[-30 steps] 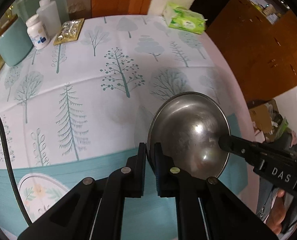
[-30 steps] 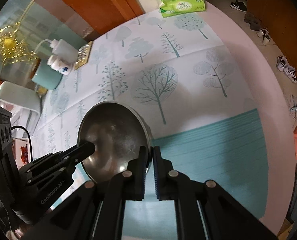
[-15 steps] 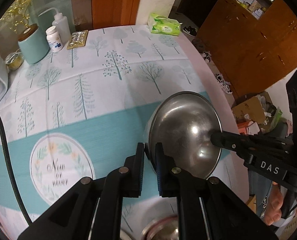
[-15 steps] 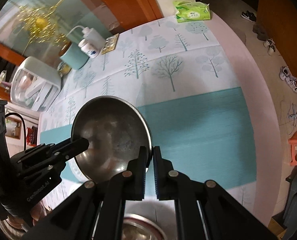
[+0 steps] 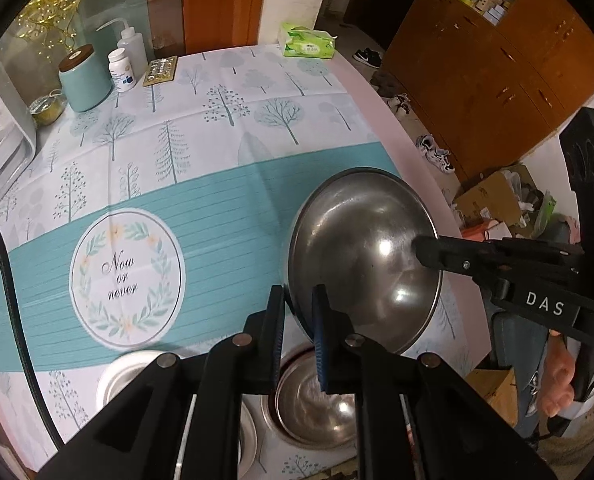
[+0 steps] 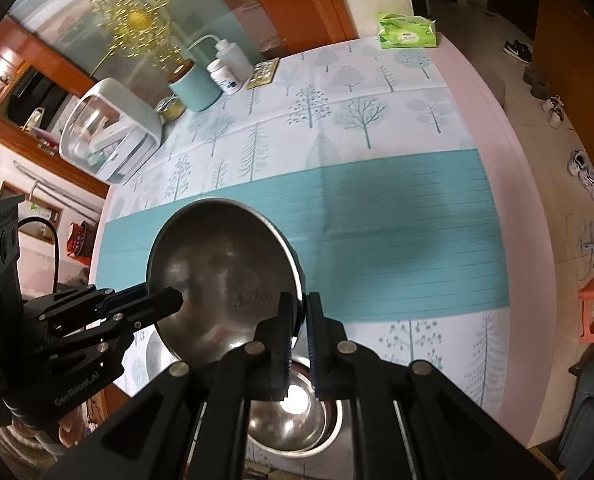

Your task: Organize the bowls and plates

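Above the bench (image 5: 337, 92), a steel bowl (image 5: 361, 256) is carried tilted, clear of the cloth. Its left rim is pinched by the closed left tool (image 5: 299, 312); its right rim is pinched by the closed right tool (image 6: 299, 320), so the bowl spans the gap between both. A second bowl (image 5: 317, 404) is seen directly below and nearer the holder, beside a white dish (image 5: 121, 372). Lowering straight down, with the rim levelled, is judged to nest the two.
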`<state>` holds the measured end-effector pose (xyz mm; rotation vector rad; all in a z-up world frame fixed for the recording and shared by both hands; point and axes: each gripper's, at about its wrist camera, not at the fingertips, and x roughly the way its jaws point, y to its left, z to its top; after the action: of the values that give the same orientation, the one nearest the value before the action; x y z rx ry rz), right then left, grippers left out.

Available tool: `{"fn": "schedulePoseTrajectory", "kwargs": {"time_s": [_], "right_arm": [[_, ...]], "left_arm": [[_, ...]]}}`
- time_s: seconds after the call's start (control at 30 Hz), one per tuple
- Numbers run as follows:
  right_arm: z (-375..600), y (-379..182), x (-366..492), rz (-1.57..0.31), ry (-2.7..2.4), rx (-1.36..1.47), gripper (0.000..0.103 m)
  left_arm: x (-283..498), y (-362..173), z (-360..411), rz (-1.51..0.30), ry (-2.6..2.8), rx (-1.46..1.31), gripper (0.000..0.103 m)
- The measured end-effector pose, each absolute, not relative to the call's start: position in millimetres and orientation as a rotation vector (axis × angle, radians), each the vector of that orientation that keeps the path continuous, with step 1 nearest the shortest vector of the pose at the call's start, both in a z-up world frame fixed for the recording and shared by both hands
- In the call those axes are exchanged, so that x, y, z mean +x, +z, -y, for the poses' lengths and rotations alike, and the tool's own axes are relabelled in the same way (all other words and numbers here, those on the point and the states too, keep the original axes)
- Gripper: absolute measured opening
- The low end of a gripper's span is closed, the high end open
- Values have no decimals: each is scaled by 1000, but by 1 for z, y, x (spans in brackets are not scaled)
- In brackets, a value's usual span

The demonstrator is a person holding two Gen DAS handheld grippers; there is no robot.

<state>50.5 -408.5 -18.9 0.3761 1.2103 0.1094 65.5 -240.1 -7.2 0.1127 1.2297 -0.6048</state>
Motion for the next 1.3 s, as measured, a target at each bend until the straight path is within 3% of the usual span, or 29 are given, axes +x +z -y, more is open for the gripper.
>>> {"fn": "schedulePoseTrajectory", "kwargs": {"time_s": [0.47, 0.9, 1.3], "right_arm": [[386, -39, 4, -1259, 139, 345, 7], [373, -98, -18, -1390, 133, 336, 7], [371, -128, -26, -1479, 142, 325, 7]], "left_arm": [[14, -43, 221, -1336, -613, 91, 11], [-14, -109, 220, -1496, -604, 75, 12], [-28, -130, 229, -1533, -621, 165, 13]]}}
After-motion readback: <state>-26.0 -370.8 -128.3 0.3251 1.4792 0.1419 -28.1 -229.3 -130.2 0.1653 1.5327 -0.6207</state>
